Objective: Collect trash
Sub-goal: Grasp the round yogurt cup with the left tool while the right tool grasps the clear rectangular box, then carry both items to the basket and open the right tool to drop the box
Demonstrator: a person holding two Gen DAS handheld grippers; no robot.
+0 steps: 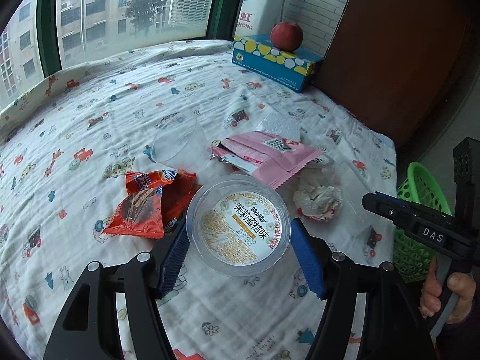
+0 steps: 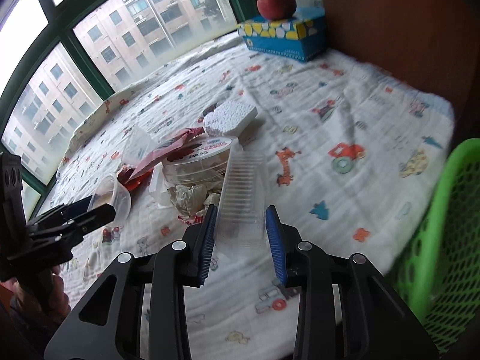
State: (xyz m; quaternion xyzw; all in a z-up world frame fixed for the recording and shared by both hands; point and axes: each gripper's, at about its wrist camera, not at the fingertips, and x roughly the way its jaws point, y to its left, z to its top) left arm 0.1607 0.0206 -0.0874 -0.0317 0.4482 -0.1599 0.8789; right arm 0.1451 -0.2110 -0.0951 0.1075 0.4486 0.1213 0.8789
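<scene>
While the left claw (image 1: 238, 237) grips a round labelled plastic cup (image 1: 238, 225) above the cloth-covered surface (image 1: 90, 114), the right claw (image 2: 241, 237) clamps a clear ridged plastic tray (image 2: 241, 192) beside the green basket (image 2: 450, 225).

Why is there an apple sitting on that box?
That does look odd: the red apple balances on the blue tissue box in the far corner, away from the wrappers. It could roll off. Why it's there, I can't tell.
</scene>
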